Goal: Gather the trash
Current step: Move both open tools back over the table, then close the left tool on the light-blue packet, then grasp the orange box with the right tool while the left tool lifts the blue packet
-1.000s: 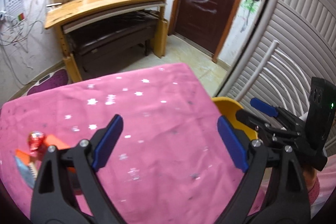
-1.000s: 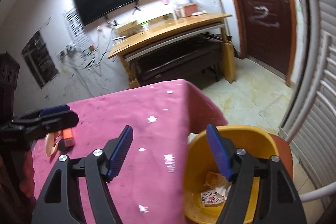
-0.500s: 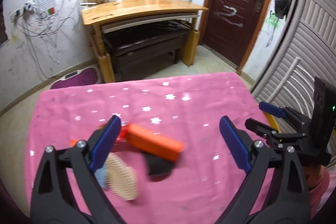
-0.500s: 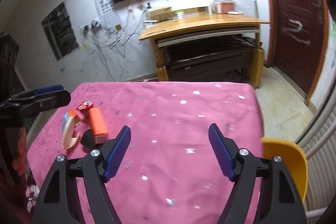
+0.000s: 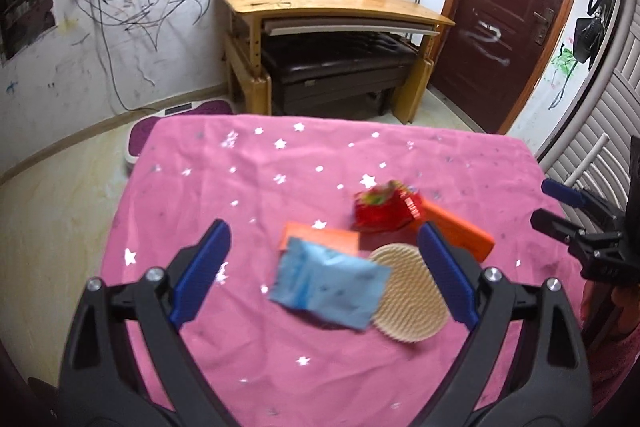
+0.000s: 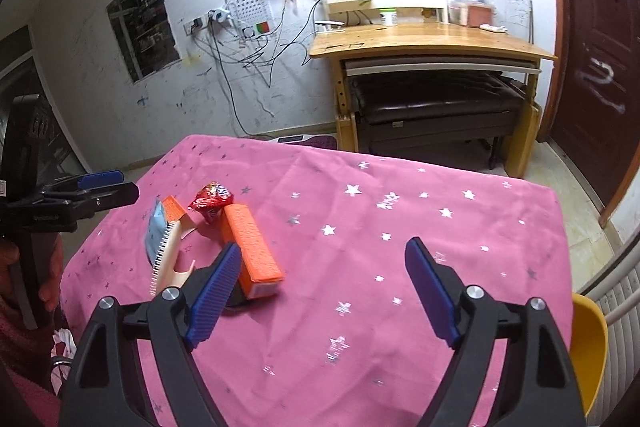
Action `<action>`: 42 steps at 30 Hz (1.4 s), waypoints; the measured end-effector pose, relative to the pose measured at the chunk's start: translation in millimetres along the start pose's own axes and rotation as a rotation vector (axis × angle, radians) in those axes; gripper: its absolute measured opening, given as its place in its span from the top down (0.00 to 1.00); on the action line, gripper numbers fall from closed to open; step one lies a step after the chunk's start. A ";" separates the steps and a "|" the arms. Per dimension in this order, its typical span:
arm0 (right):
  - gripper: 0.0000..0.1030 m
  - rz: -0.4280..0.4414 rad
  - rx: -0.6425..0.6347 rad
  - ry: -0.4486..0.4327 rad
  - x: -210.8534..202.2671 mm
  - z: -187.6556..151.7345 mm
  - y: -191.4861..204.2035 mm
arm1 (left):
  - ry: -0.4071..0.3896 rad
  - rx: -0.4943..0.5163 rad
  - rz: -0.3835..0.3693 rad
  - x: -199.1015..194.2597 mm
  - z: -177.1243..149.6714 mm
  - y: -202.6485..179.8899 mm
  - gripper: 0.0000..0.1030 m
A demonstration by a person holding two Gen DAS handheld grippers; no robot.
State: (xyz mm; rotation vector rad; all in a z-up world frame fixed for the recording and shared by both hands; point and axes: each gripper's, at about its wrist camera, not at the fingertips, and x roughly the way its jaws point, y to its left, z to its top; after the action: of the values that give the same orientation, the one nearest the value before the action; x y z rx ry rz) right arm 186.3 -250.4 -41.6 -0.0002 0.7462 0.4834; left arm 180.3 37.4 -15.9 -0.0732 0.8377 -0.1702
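Progress: nothing is in my jaws; judging by the table, pickups remain.
Trash left: blue packet (image 5: 330, 283) at centre of the left view, red wrapper (image 5: 384, 207) above it, both on the pink cloth (image 5: 248, 187).
Other items: orange box (image 6: 252, 247) and round brush (image 5: 408, 291) lie beside them.
Bin: yellow bin (image 6: 588, 343) peeks in at the right view's lower right edge.
Left gripper (image 5: 324, 267): jaws wide apart, empty, tilted down over the blue packet.
Right gripper (image 6: 320, 291): jaws opening, nothing between them, angled down over bare cloth.
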 end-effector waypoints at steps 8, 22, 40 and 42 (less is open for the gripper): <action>0.24 0.006 -0.019 0.030 17.7 5.2 16.0 | 0.036 0.057 -0.025 11.1 -17.2 -0.9 0.12; 0.24 0.004 -0.034 0.068 39.7 8.6 24.2 | 0.111 0.256 -0.089 40.5 -32.6 -6.3 0.12; 0.20 0.020 -0.059 0.089 55.9 11.2 32.7 | 0.063 0.303 -0.172 32.6 -43.5 -13.8 0.37; 0.20 0.033 -0.065 0.090 56.2 10.5 34.7 | 0.057 0.301 -0.167 28.4 -45.7 -13.5 0.37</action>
State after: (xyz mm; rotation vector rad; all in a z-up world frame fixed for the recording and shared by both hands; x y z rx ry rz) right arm 213.9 -194.0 -64.6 -0.0704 0.8191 0.5419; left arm 163.2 19.2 -65.4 0.1456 0.8542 -0.4550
